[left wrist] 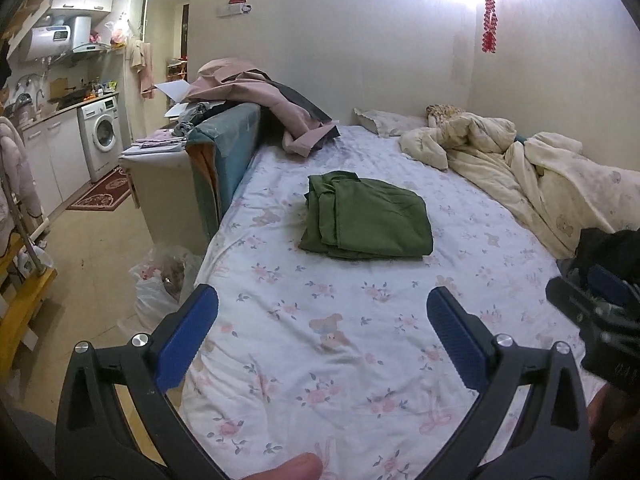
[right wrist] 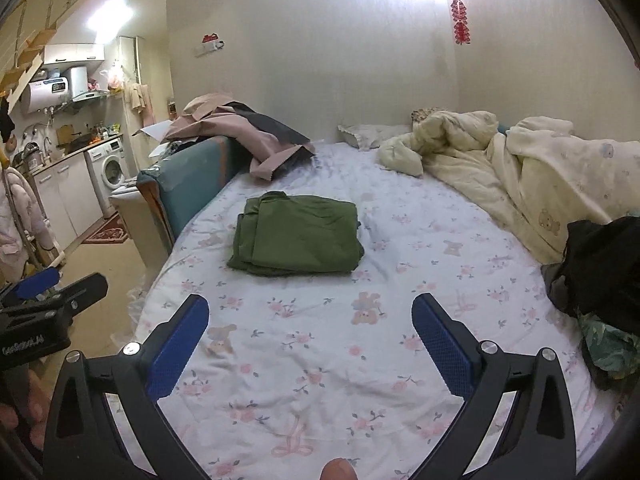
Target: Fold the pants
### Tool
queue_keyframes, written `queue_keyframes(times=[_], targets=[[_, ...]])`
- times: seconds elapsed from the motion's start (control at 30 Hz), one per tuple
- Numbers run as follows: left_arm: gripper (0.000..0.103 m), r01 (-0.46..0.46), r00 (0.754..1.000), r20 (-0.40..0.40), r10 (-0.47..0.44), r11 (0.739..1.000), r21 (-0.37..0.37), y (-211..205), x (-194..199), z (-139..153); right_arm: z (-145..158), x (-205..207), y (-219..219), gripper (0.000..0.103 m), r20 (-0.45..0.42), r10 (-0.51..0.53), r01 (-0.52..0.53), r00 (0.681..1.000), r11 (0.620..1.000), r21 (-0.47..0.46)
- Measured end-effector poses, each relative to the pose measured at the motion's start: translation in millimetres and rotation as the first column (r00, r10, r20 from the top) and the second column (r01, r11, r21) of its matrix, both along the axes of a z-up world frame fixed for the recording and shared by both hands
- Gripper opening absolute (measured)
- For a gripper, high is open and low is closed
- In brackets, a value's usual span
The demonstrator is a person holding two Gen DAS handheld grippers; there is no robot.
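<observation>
green pants (left wrist: 366, 216) lie folded mid-bed (left wrist: 320, 340), task looks done. left gripper (left wrist: 322, 316) and right gripper (right wrist: 310, 320) wide open, empty, well back; just square loose left edges.

Bed (left wrist: 320, 360), floral sheet: folded green pants (left wrist: 366, 216), cream duvet (left wrist: 520, 172), pillow (left wrist: 386, 122).

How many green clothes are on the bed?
1. The folded dark green cloth pants lie on the flower-print white bedsheet, mid-bed toward its left edge. More green ones could hide in the dark clothes pile at right.
</observation>
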State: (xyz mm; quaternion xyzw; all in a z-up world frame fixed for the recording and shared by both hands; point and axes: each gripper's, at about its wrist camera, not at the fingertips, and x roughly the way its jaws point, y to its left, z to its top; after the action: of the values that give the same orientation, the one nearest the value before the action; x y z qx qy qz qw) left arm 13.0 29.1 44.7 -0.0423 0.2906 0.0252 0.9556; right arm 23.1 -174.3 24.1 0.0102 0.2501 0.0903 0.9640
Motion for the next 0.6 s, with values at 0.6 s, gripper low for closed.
queue_keyframes(times=[0.6], targets=[[0.103, 0.012, 1.0, 0.027, -0.013, 1.0, 0.007, -1.5, -4.2, 4.6, -2.0, 4.7, 6.3, 0.103, -0.002, -0.001, 0.001, 1.0, 1.0, -0.014]])
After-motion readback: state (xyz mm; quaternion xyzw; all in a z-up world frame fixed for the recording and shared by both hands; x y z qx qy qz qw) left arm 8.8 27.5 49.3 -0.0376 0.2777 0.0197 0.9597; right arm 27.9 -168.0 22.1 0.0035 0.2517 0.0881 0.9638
